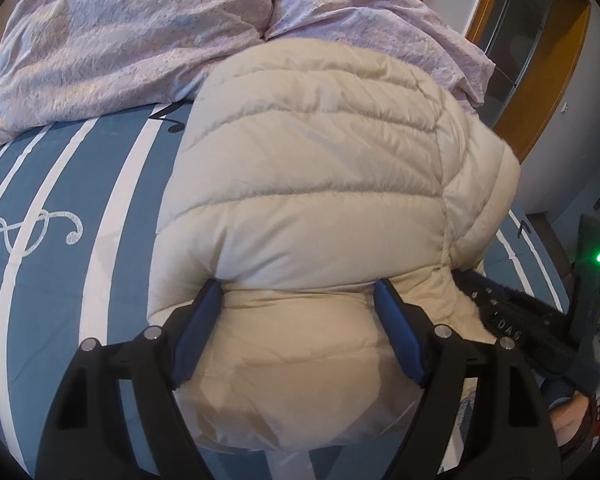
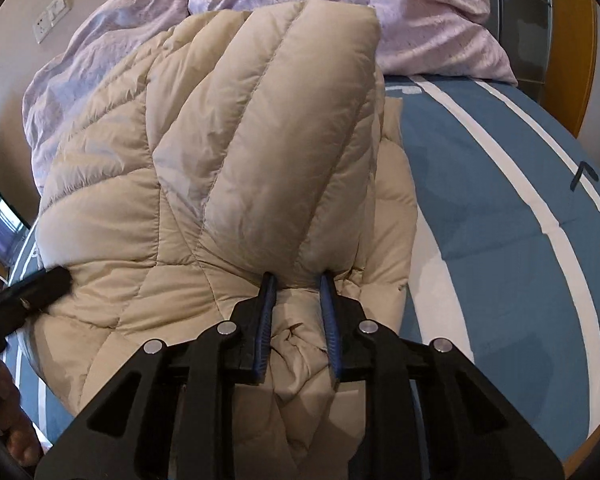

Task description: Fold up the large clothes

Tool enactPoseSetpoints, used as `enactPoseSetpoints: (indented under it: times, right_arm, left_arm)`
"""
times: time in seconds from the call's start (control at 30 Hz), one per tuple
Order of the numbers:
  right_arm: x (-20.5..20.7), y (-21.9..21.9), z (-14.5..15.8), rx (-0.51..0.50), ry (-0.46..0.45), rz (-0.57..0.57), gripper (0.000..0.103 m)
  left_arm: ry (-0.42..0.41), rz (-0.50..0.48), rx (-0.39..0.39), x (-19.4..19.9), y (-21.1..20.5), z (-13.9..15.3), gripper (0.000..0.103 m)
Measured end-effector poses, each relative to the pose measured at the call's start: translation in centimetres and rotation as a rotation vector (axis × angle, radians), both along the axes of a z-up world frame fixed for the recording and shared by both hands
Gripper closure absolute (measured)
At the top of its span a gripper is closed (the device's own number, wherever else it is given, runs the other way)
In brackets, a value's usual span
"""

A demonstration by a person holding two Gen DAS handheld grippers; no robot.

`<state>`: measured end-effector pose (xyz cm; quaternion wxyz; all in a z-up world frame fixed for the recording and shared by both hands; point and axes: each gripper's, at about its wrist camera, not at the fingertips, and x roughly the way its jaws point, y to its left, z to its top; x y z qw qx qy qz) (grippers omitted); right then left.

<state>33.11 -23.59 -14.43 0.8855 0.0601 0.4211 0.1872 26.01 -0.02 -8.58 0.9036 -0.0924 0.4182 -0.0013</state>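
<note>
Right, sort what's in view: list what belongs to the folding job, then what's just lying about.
In the job:
- cream puffer jacket
- left gripper, clamping the jacket's bulky end
- right gripper, pinching a bunched fold

Lying about:
- lilac duvet
- blue striped bedsheet, just the work surface

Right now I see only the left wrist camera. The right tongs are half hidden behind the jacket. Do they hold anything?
Observer: Yes. The right tongs are shut on a bunched fold at the near edge of the jacket.
Operator: Is that fold a sleeve or the body?
Observer: I cannot tell. A long quilted panel runs from the tongs toward the pink duvet and lies on top of the rest of the jacket.
Operator: What is beside the jacket on that side?
Observer: The blue striped sheet, lying flat.
</note>
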Motion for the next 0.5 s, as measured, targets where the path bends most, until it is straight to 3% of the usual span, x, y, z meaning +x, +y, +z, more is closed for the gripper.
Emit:
enactPoseSetpoints:
  times: [0.33, 0.5]
  right_arm:
    - [0.3, -0.3, -0.4, 0.032, 0.008, 0.009, 0.08]
    - [0.1, -0.4, -0.6, 0.04, 0.001, 0.01, 0.08]
  left_arm:
    - [-0.025, 0.012, 0.013, 0.9, 0.1, 1.6, 0.025]
    - [-0.072, 0.02, 0.115, 2.2, -0.4, 3.8, 0.025]
